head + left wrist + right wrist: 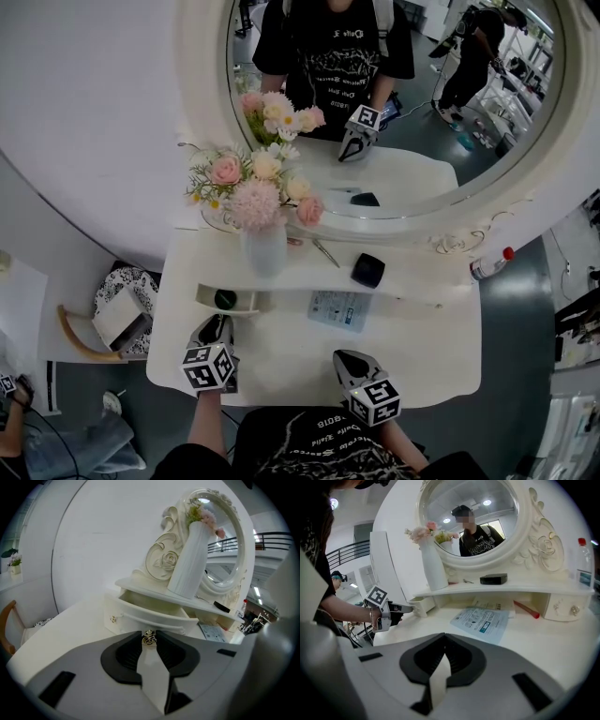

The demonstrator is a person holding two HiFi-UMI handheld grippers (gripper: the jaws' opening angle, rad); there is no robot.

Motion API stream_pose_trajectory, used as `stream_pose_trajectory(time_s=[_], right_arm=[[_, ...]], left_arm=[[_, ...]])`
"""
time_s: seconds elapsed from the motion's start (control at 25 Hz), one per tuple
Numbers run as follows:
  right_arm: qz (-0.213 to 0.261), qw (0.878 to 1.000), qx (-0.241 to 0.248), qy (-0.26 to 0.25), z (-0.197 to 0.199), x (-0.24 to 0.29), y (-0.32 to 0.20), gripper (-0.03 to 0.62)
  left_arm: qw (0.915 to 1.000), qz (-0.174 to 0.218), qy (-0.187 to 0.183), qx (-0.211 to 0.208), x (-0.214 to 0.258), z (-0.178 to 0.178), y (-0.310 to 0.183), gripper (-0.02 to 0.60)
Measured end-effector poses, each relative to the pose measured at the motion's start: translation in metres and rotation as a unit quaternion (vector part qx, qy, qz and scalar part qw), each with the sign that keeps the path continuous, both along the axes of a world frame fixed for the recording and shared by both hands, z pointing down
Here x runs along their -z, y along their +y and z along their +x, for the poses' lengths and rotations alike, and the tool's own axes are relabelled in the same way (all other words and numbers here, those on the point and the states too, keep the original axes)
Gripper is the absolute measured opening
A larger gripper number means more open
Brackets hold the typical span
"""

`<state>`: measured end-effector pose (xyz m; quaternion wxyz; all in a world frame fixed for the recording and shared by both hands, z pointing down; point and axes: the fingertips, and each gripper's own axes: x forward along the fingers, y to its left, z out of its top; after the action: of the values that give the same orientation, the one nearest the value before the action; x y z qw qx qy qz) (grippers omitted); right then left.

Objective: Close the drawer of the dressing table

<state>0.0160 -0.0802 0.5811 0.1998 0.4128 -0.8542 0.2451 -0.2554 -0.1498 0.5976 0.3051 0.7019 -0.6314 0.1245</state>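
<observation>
Left tongs (149,642) come first, low at the front of the white worktop (281,361), their tips closed onto the small metal knob (149,637) of the drawer (150,613). That drawer stands pulled out from under the left end of the raised shelf (412,286), its curved front towards the person and its inside open from above; a dark round thing (225,299) lies in it. Right tongs (444,641) sit over the front edge of the worktop to the right, well apart from the drawer, with the tips brought together and nothing between them. On the worktop between shelf and right tongs lies a printed sheet (339,309). A red stick (526,610) lies under the shelf near a second small drawer (565,607), which is pushed in. Above the open drawer, on the shelf, stands a white ribbed vase (264,248) of pink and cream flowers (253,192), and further right a flat black case (368,270). Behind rises the oval mirror (422,122) in its carved white frame. A clear bottle (490,264) with a red cap stands past the right end, and a patterned stool (122,309) to the left of the table
</observation>
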Motion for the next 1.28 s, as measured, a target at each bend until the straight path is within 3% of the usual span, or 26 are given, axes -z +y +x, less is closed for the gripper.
stream_pose_trajectory(time_s=[1.28], right_arm=[[-0.014,0.999,-0.029,-0.005,0.005,-0.005,-0.009,0.011]], left_arm=[[0.9998,0.002,-0.005,-0.017,0.0,0.002,-0.02,0.101]])
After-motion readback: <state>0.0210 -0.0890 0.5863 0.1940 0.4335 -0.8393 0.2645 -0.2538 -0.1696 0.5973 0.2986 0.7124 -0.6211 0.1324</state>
